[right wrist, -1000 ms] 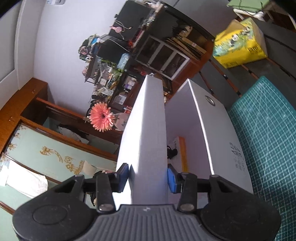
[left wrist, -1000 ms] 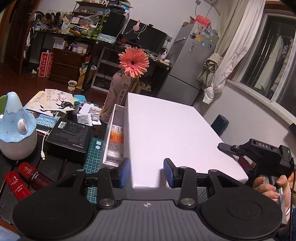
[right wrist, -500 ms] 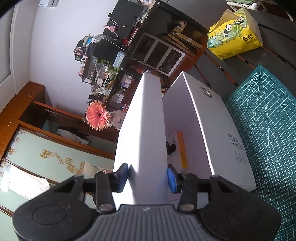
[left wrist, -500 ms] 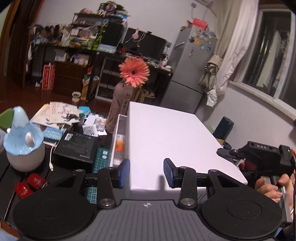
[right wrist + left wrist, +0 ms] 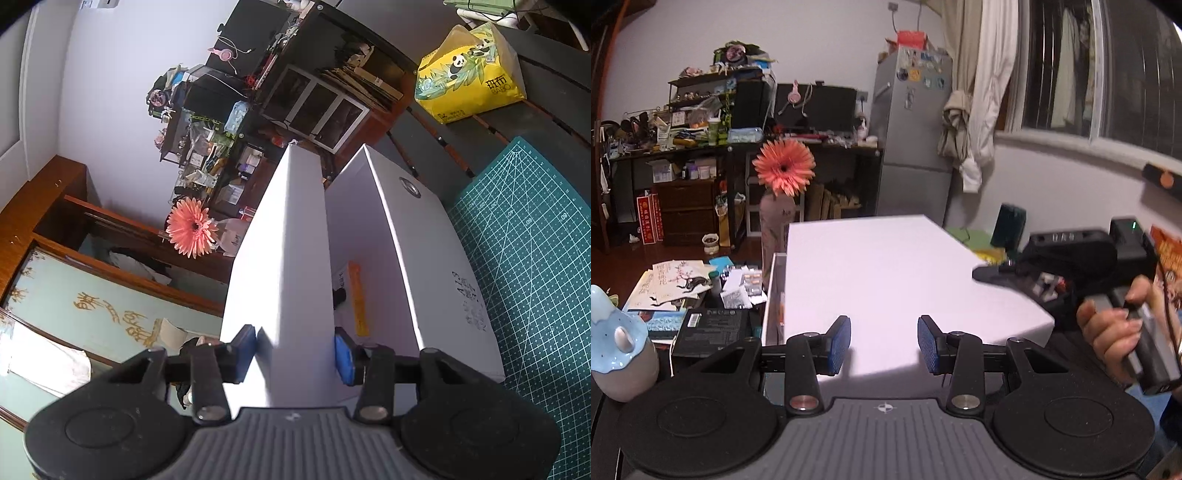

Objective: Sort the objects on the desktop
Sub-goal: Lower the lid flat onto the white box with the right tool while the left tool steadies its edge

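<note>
Cluttered shelves, a grey fridge (image 5: 912, 122) and a curtained window fill the background, and low in the left wrist view a dark table (image 5: 598, 413) carries papers, a flat black box (image 5: 713, 330) and a blue-and-grey ceramic pot (image 5: 618, 347)

At centre of that view lies the broad white cardboard lid (image 5: 894, 280), held almost level over the white open box (image 5: 424, 273), whose left wall shows as a thin strip beside it. The lid looks to be lowered over the box to close it, judging by how it sits just off-square above the rim. A pink gerbera flower (image 5: 783, 170) in a pale bottle stands just behind the box

The right gripper (image 5: 295, 349) sits at the lower middle of its own view with its jaws clasped on the lid's narrow side wall, one blue pad on each face; it carries the lid's weight, and a hand (image 5: 1115, 328) at the right edge of the left view grips its handle. The left gripper (image 5: 884, 345) has its jaws part open and hovers at the lid's near edge; the pads seem to touch nothing, probably there to steady or guide

Inside the box only an orange-edged packet (image 5: 356, 299) and something dark show; the rest is hidden by the lid. Print on the box's outer wall is too blurred to read
</note>
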`<action>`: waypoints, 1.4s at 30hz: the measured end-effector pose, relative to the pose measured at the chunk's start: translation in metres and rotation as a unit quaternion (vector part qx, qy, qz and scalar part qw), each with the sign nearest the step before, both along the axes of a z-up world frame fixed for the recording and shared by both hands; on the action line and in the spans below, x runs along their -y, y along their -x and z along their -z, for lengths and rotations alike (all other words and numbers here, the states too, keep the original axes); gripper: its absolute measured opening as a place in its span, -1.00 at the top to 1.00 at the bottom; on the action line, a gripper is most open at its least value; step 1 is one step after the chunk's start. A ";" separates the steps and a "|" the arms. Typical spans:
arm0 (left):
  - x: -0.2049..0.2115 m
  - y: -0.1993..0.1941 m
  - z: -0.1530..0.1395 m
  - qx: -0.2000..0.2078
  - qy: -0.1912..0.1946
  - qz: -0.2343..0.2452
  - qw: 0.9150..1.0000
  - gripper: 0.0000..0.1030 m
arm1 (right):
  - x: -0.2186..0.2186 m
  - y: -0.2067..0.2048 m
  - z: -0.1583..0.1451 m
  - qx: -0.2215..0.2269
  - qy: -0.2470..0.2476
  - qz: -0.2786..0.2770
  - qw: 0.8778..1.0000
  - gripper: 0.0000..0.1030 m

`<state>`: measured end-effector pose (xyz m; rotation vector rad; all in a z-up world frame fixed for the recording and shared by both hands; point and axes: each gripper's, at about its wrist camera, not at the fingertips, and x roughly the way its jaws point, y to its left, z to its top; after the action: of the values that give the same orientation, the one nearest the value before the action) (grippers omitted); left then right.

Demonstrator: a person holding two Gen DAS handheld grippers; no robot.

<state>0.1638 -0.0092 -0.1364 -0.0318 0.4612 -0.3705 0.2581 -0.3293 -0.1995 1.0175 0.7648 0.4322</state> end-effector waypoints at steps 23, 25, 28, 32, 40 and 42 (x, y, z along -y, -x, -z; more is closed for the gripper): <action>0.003 -0.004 0.008 -0.014 0.003 -0.002 1.000 0.24 | -0.021 0.007 -0.027 0.023 0.167 0.002 0.986 0.12; 0.004 -0.004 0.008 -0.013 0.000 -0.002 1.000 0.24 | -0.022 0.007 -0.029 0.025 0.171 0.002 0.985 0.12; 0.004 -0.004 0.007 -0.014 0.002 -0.002 1.000 0.24 | -0.022 0.008 -0.030 0.026 0.174 0.002 0.984 0.12; 0.003 -0.004 0.007 -0.014 0.006 -0.003 1.000 0.24 | -0.026 0.012 -0.036 0.035 0.201 0.006 0.979 0.13; -0.002 -0.005 0.005 -0.013 0.014 -0.016 1.000 0.24 | -0.030 0.021 -0.047 0.048 0.256 0.037 0.965 0.13; -0.004 -0.005 0.003 -0.010 0.019 -0.019 1.000 0.24 | -0.028 0.023 -0.049 0.051 0.259 0.042 0.964 0.13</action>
<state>0.1685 -0.0051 -0.1397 -0.0804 0.4733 -0.3425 0.2354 -0.3010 -0.1509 0.5290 0.6902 0.1908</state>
